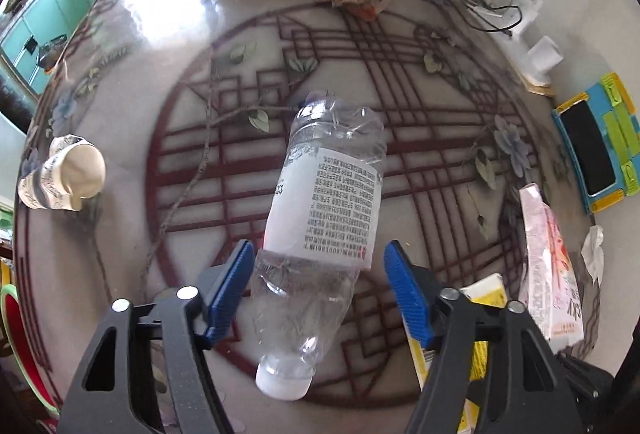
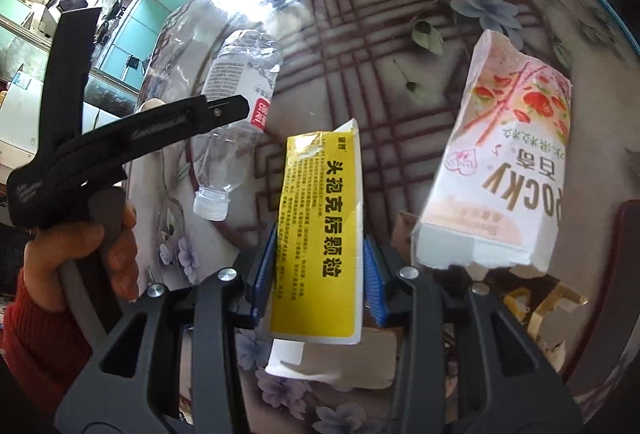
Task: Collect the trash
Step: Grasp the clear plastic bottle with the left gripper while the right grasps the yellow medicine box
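down on the patterned glossy table (image 1: 132, 46), left gripper (image 1: 318, 282) straddles the crumpled clear plastic bottle (image 1: 324, 202), blue pads wide, not yet pinching. just right, right gripper (image 2: 320, 270) nips the flat yellow carton (image 2: 320, 234) by its edges. pink snack box (image 2: 500, 170) waits beyond, right.

The table (image 1: 132, 46) is pale grey with a dark red lattice pattern and blue-grey flowers, the bottle (image 1: 328, 202) is clear with a white label and white cap, the box (image 2: 320, 230) is yellow and white with black letters, the carton (image 2: 504, 174) pink and white with red strawberries.
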Demonstrator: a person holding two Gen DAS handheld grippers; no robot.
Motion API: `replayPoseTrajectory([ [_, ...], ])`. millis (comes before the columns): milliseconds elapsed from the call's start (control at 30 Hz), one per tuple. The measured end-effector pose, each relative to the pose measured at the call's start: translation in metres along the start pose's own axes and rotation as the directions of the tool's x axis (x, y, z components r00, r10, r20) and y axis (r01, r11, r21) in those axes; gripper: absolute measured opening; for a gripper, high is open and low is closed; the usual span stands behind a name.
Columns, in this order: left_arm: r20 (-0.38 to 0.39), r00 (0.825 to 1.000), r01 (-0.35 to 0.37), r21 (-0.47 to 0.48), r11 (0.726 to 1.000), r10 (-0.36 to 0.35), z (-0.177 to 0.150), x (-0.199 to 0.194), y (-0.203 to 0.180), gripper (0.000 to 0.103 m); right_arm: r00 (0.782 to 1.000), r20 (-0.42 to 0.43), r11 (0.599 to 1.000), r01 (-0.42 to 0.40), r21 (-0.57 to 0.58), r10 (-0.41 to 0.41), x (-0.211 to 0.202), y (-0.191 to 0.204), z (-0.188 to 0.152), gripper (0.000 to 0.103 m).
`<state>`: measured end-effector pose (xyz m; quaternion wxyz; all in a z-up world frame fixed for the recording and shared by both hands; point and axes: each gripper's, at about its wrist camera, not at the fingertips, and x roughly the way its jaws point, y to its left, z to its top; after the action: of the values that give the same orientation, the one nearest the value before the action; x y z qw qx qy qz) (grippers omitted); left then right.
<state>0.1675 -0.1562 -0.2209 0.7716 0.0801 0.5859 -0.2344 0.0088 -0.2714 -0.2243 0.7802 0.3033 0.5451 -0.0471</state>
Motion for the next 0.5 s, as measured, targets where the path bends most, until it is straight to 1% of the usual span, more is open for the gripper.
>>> replayPoseTrajectory([
  [33, -0.001, 1.0, -0.003, -0.006, 1.0, 0.003, 0.001, 0.002, 0.0, 0.055, 1.0, -0.008, 1.0, -0.002, 0.002, 0.002, 0.0, -0.002, 0.001, 0.038],
  [67, 0.004, 1.0, 0.005, -0.015, 1.0, -0.005, 0.002, 0.003, 0.001, 0.053, 1.0, -0.016, 1.0, -0.008, 0.004, 0.008, 0.001, -0.003, 0.002, 0.038],
  [133, 0.005, 1.0, 0.014, -0.021, 1.0, -0.014, 0.004, 0.003, 0.003, 0.051, 0.999, -0.035, 1.0, -0.015, -0.001, 0.015, 0.004, -0.002, 0.001, 0.038],
  [200, 0.02, 1.0, 0.008, -0.019, 1.0, -0.008, 0.003, -0.001, 0.004, 0.049, 0.998, -0.059, 1.0, -0.008, -0.01, 0.007, 0.008, 0.0, 0.001, 0.039],
  [267, 0.049, 0.999, 0.001, -0.029, 1.0, 0.001, 0.0, -0.012, 0.01, 0.048, 0.997, -0.074, 1.0, -0.011, -0.011, 0.01, 0.012, 0.002, 0.001, 0.041],
  [367, 0.084, 0.996, 0.015, -0.064, 0.998, -0.01, -0.006, -0.032, 0.023, 0.048, 0.996, -0.089, 1.0, -0.01, -0.022, 0.008, 0.017, 0.006, 0.001, 0.041],
  [433, 0.109, 0.994, 0.014, -0.07, 0.997, -0.007, -0.014, -0.046, 0.029, 0.048, 0.996, -0.091, 0.999, -0.009, -0.042, 0.005, 0.019, 0.01, -0.001, 0.036],
  [500, 0.138, 0.99, 0.003, -0.066, 0.998, 0.006, -0.023, -0.064, 0.033, 0.048, 0.996, -0.087, 0.999, -0.022, -0.048, 0.018, 0.018, 0.014, -0.003, 0.036],
])
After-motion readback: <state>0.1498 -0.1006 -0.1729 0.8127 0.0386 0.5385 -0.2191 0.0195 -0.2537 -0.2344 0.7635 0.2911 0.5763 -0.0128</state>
